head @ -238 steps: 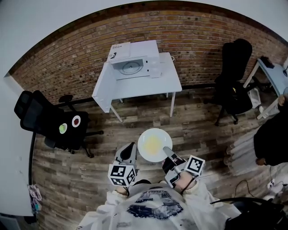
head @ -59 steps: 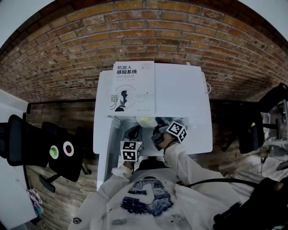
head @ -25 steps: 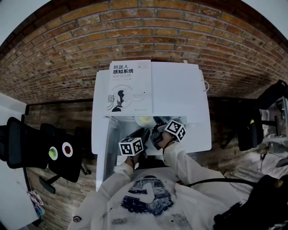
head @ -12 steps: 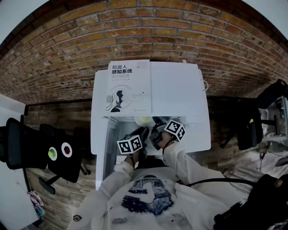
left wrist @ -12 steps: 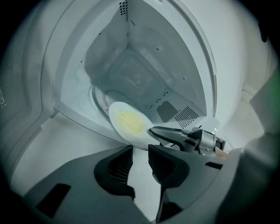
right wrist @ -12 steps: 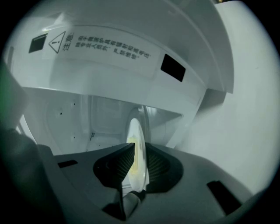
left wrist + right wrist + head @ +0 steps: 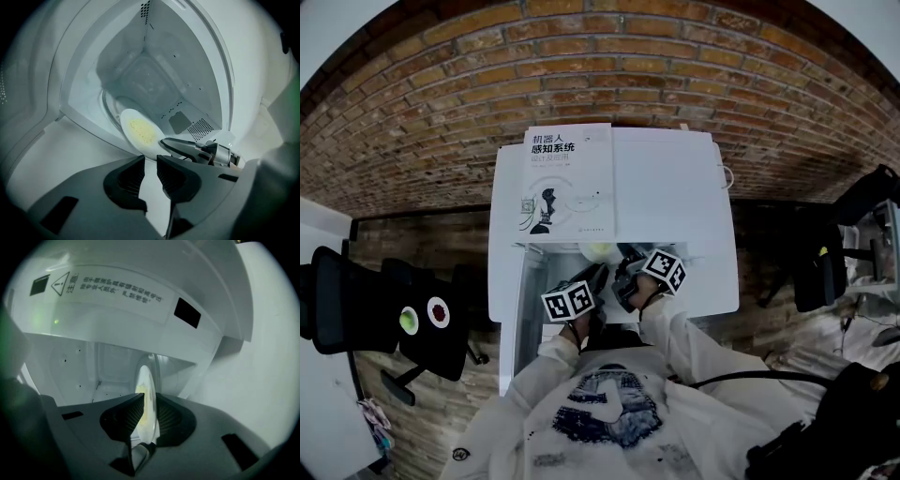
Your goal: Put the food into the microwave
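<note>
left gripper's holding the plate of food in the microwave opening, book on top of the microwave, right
Wrong gripper: the right gripper holds the plate of food in the microwave opening, as the right gripper view shows, jaws pressed on its rim. The left gripper is empty, its jaws closing. The book is on top.

You have the plate (image 7: pixel 125 121) at the mouth of the microwave (image 7: pixel 154 79); it is round, white and shallow, with a flat pale-yellow patch of food (image 7: pixel 139 130) at its centre; the right gripper (image 7: pixel 149 401) grips its near rim, one jaw on each face; its far part reaches into the cavity over the round glass tray (image 7: pixel 108 101); whether it rests on that tray cannot be told. Your microwave is white inside and out; its door (image 7: pixel 28 93) stands swung open to the left; the cavity walls show small vent holes and are lit.
</note>
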A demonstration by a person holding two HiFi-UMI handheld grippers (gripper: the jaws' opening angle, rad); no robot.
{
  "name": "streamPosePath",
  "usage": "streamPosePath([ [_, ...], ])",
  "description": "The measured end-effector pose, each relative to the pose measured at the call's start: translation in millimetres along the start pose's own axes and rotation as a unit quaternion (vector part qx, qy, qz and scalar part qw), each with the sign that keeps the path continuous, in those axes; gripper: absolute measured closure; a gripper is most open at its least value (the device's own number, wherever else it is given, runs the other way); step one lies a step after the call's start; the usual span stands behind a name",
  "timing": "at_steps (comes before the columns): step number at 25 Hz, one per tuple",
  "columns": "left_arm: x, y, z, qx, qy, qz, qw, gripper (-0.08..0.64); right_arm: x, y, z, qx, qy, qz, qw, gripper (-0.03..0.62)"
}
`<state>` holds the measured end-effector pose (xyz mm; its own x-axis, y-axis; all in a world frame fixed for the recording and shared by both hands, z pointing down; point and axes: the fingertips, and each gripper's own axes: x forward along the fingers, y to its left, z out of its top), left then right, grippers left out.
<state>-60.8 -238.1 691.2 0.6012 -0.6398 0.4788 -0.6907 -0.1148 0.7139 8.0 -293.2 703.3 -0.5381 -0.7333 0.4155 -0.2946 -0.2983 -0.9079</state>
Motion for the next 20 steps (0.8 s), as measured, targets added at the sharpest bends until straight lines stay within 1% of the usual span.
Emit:
streamPosePath([
  [4, -2.7, 0.8, 5.1, 0.001, -0.008, 0.008, 0.9999, 0.476, 0.1, 1.3, -1.8, -0.01, 0.008, 0.0, 1.0, 0.529],
  [8, -3.0, 6.3, 8.1, 0.0, -0.017, 0.017, 0.9997, 0.491, -1.5, -0.6, -7.9, -0.01, 0.019, -0.001, 1.0, 0.523],
  [10, -3.3, 10.0, 8.8, 0.0, -0.02, 0.023, 0.9995, 0.508, -2.1, -2.3, -10.8, -0.011, 0.022, -0.001, 1.0, 0.523],
  [12, -3.7, 8.5, 11.2, 0.001, -0.023, 0.024, 0.9994, 0.552, -2.5, -2.2, -13.1, -0.013, 0.025, -0.001, 1.0, 0.523],
  [20, -4.8, 6.1, 12.6, 0.007, -0.022, 0.028, 0.9994, 0.552, -6.2, -1.6, -14.8, -0.012, 0.028, -0.002, 1.0, 0.523],
])
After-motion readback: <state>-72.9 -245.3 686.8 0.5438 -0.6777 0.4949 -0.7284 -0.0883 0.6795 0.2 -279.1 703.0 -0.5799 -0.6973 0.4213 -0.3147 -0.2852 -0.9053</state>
